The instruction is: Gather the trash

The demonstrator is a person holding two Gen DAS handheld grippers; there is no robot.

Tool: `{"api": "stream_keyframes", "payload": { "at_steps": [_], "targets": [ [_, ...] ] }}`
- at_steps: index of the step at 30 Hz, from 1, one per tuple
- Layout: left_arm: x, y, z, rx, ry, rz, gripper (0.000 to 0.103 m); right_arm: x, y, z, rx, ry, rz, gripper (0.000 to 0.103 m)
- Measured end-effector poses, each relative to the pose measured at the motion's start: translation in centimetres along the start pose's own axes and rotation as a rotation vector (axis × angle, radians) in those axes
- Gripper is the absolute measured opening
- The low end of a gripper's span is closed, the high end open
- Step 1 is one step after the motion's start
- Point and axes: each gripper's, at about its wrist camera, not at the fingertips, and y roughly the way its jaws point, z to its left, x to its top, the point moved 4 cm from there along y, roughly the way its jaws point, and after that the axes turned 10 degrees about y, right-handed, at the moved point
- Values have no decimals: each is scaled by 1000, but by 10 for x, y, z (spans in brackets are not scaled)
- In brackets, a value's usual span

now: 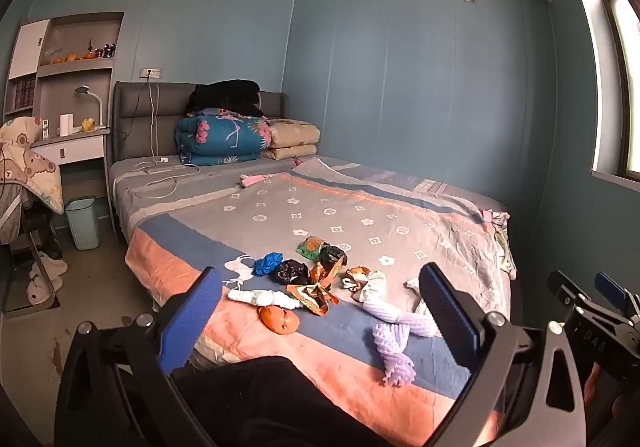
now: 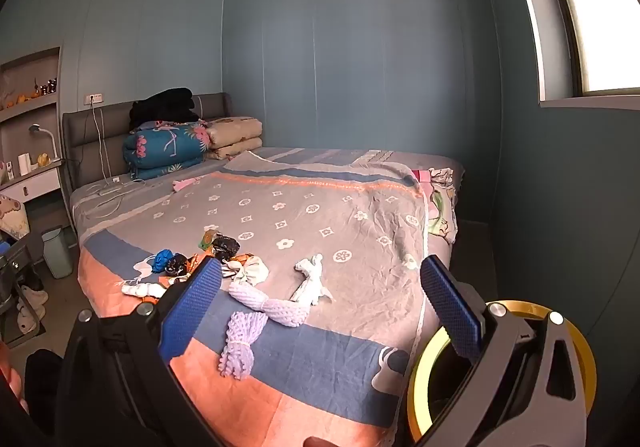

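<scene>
we lose the yellow ring (image 2: 416, 375) partly behind the right gripper (image 2: 320, 311), bottom cut by the frame edge. its left finger covers part of the trash pile (image 2: 224, 247). small shelf items (image 1: 86, 53) too tiny to identify. window (image 1: 624, 59) cropped at the right edge.

My two handheld grippers, black frames with blue pads.
Left gripper (image 1: 320, 311) and right gripper (image 2: 320, 307): textured blue fingers (image 1: 188, 323), silver screws.
</scene>
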Motion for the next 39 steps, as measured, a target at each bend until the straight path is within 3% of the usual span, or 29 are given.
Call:
{"api": "stream_keyframes", "payload": {
  "at_steps": [39],
  "targets": [
    [-9, 4, -3, -2, -2, 21, 95, -15, 11, -2, -2, -2, 21, 96]
  ]
}}
